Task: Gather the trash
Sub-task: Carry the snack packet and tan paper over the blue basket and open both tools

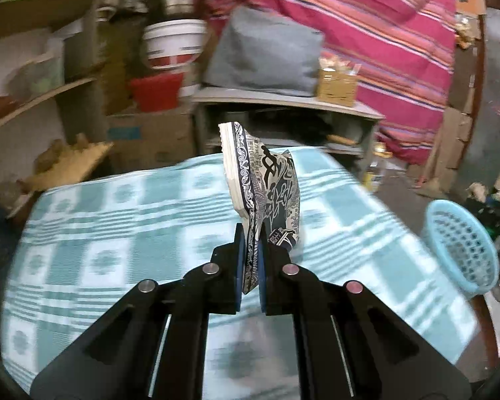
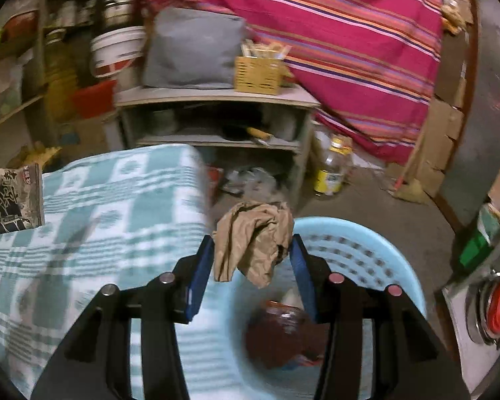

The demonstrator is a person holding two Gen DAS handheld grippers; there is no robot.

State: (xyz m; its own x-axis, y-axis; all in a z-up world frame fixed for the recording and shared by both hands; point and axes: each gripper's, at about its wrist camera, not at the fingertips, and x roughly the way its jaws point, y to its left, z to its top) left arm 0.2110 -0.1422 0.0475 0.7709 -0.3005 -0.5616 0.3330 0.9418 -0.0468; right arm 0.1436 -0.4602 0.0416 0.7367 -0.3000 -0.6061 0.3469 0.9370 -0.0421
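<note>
Left wrist view shows the left gripper (image 1: 253,233) pinched tight on a flat printed packet (image 1: 263,183), blue, white and black, which stands up from between the blue pads above the teal checked cloth (image 1: 116,233) of the near surface. To the far left are curved wooden shelves (image 1: 40,96) with a white and red bucket (image 1: 173,43) and a red tub (image 1: 155,91) beside them. Past the far edge of the cloth stands a grey shelf unit (image 1: 283,100) carrying a grey cushion (image 1: 263,56) and a small yellow crate (image 1: 336,83); a pink striped cloth (image 1: 366,26) hangs behind. At the right, off the cloth's edge, sits a light blue basket (image 1: 463,246) with a perforated wall.

Right wrist view has the same packet (image 2: 13,196) at its far left edge. The right gripper (image 2: 253,243) stands at a middling width, its pads pressed against a crumpled brown paper ball (image 2: 253,236), just over the near left rim of the basket (image 2: 366,246). Inside the basket lies a blurred dark red wrapper (image 2: 283,333). On the floor beyond stands a clear bottle with a yellow label (image 2: 331,166).
</note>
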